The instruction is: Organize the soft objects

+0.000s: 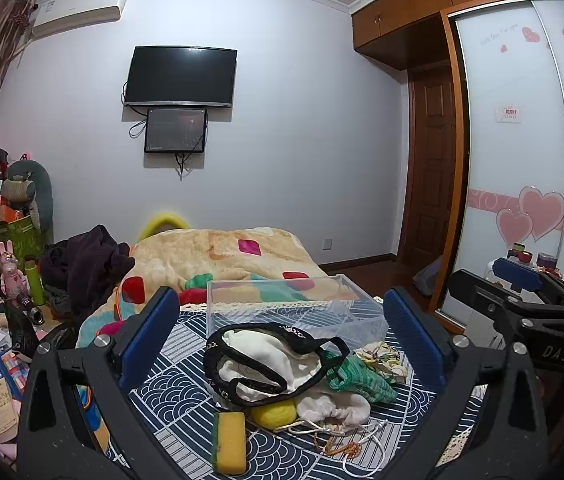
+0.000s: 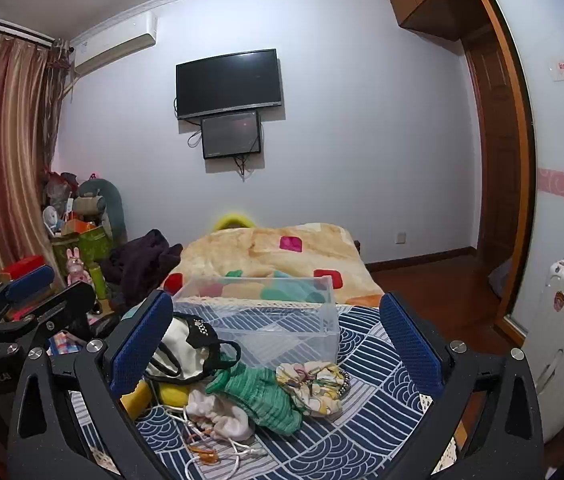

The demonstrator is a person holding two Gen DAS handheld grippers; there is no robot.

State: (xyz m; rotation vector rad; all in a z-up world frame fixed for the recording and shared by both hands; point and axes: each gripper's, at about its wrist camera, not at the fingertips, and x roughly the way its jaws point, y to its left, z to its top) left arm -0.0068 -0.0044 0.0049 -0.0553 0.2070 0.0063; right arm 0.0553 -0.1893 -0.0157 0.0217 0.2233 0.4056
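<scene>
A pile of soft things lies on a blue patterned cloth (image 1: 170, 392): a white and black fabric piece (image 1: 266, 356), a green knitted piece (image 1: 361, 378), a white drawstring pouch (image 1: 333, 408), a yellow ball (image 1: 274, 414), a yellow sponge (image 1: 229, 442) and a floral piece (image 1: 381, 358). A clear plastic box (image 1: 293, 304) stands behind the pile. My left gripper (image 1: 282, 340) is open and empty, above the pile. My right gripper (image 2: 278, 344) is open and empty; the green piece (image 2: 262, 398), pouch (image 2: 222, 416) and floral piece (image 2: 313, 386) lie between its fingers.
A bed with a patchwork blanket (image 1: 218, 256) lies beyond the box. Dark clothes (image 1: 86, 264) and clutter sit at the left. A white suitcase (image 2: 561, 340) stands at the right by a sliding wardrobe (image 1: 521, 140). A TV (image 1: 180, 76) hangs on the far wall.
</scene>
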